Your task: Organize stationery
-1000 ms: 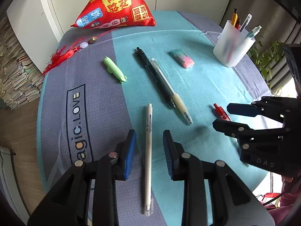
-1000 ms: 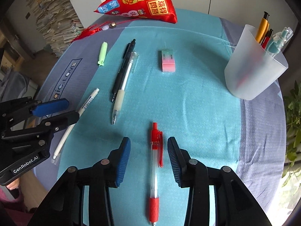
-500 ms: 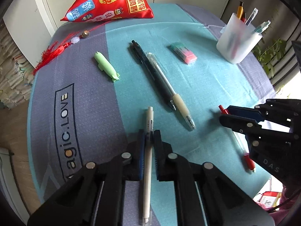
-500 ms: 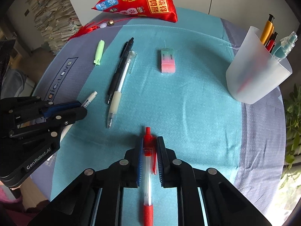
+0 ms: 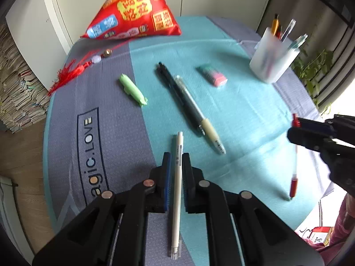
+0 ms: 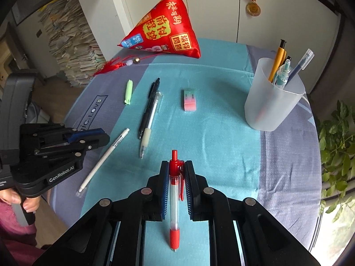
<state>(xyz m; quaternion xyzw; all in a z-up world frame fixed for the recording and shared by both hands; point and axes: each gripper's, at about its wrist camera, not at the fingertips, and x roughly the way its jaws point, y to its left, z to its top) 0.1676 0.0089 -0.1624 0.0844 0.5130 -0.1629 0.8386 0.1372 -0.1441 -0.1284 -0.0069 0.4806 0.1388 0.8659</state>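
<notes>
- Left gripper [image 5: 176, 163]: jaws closed onto the white pen [image 5: 176, 190], clamped about mid-barrel. Pen runs along the finger axis, tip end poking out ahead of the fingertips, cap end trailing back between the arms.
- Right gripper [image 6: 176, 169]: jaws closed onto the red pen [image 6: 174, 190], pads on the upper barrel at the clip. Red plunger sticks out just past the fingertips, red grip end hangs back toward the camera.
- In the left wrist view the red pen [image 5: 294, 166] hangs tilted from the right gripper [image 5: 298, 130], off to the right of the left gripper, its lower end clear of the tablecloth [image 5: 233, 102].
- Ahead of both grippers, lying flat on the cloth: black pen [image 6: 148, 108] and clear gel pen [image 6: 150, 123] touching side by side.
- Pink-green eraser [image 6: 190, 100] ahead of the right gripper, beyond the pens.
- Green cap-like piece [image 6: 128, 92] ahead-left, well apart from the pens.
- Translucent pen cup [image 6: 273, 108] ahead-right of the right gripper, upright, several pens standing in it.
- Red pyramid cushion [image 6: 164, 32] at the far edge, tassel trailing left.
</notes>
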